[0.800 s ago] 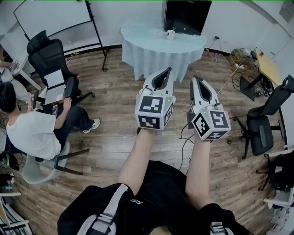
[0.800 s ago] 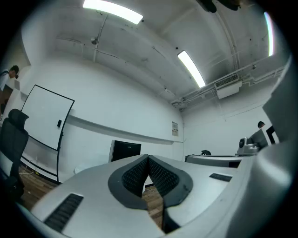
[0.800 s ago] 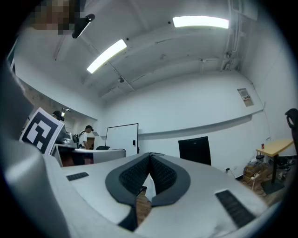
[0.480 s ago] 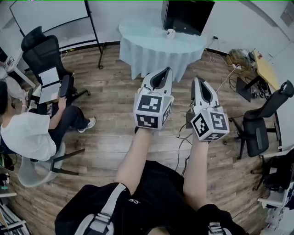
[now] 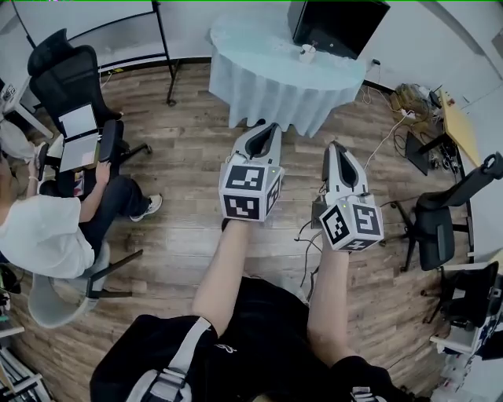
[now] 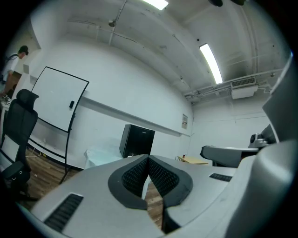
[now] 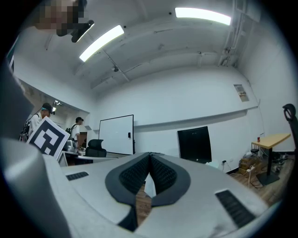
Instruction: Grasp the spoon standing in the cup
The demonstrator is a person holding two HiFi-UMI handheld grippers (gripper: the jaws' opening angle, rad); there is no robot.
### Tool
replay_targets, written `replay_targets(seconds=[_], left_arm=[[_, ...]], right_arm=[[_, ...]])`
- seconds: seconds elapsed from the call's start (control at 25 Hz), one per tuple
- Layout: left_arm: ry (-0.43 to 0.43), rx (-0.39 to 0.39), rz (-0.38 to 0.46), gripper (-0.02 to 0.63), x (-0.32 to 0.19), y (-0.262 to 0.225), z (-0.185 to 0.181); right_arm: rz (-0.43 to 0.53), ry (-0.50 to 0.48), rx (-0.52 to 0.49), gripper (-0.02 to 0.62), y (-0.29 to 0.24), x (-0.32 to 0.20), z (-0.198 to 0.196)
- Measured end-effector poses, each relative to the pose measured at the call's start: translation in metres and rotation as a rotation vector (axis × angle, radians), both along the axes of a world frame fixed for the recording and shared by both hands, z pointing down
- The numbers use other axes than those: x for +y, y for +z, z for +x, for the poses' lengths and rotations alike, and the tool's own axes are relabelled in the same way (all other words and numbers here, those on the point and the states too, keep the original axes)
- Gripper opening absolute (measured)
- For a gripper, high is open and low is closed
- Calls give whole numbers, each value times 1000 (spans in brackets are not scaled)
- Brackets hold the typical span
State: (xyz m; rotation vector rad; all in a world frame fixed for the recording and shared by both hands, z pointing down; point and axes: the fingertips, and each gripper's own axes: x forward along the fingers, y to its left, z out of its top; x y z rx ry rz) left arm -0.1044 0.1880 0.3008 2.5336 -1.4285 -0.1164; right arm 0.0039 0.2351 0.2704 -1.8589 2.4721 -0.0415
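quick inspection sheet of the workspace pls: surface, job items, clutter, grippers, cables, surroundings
surface: round table under a pale cloth, still ahead of both grippers.
job's things: small white cup near the table's far edge; the spoon is too small to make out.
clutter: a heap of odds and ends on the floor at right.
grippers: left gripper and right gripper are both shut, empty and held level above the wood floor.
cables: loose cables on the floor under the right gripper; a light cord runs at right.
surroundings: seated person at left, office chair, black screen behind the table.
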Motion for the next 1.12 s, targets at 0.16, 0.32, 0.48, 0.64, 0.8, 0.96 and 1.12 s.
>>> replay_targets(seconds=[0.16,0.32,0.48,0.64,0.8,0.96,1.12], left_arm=[[-7,33,26,14,-7,-7,-20],[15,41,49,14,-11,-16,-18],[29,40,46,14,-20,-13,-8],[14,24,65,14,-39,-16,-2],[21,1,43,14,-54,0,3],[3,-12,28,14,-87,12,17],[-14,-11,-9,14,-119,34,32]], right_arm=[[7,18,5,5,-2,-5,-8],[26,24,16,5,-10,-10,-12],[21,30,23,5,-8,-20,-5],[28,26,3,5,-5,-42,3],[10,14,-29,5,10,-63,3],[-31,7,-45,5,28,-100,16],[-92,22,-70,5,54,-133,40]])
